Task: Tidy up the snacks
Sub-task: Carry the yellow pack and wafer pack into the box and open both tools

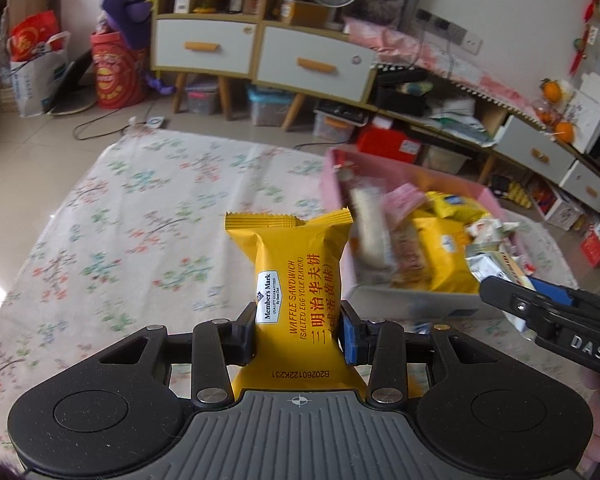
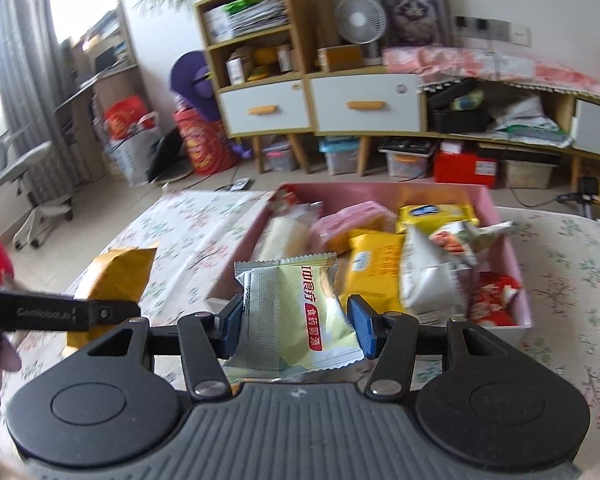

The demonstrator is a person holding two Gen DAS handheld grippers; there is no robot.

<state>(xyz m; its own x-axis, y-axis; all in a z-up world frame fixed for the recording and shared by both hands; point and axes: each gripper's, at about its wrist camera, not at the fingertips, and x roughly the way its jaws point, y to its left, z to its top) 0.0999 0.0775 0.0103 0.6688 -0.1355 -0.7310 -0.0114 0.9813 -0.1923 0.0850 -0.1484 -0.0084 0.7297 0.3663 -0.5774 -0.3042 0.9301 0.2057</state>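
My left gripper (image 1: 299, 334) is shut on a yellow waffle sandwich packet (image 1: 296, 276), held upright above the floral cloth (image 1: 140, 220). My right gripper (image 2: 296, 326) is shut on a silver and pale green snack packet (image 2: 296, 316), lifted in front of the pink box (image 2: 380, 192). The pink box (image 1: 332, 168) holds several mixed snack packets, yellow, pink, white and red. In the left wrist view the right gripper's finger (image 1: 512, 300) reaches in from the right edge. In the right wrist view the left gripper's finger (image 2: 84, 312) crosses the yellow packet (image 2: 116, 276) at the left.
The floral cloth (image 2: 204, 224) covers the surface left of and around the box. Beyond it stand wooden cabinets with white drawers (image 1: 260, 52), storage bins (image 2: 340, 156), a red drum (image 1: 118, 76) and an office chair (image 2: 24, 172).
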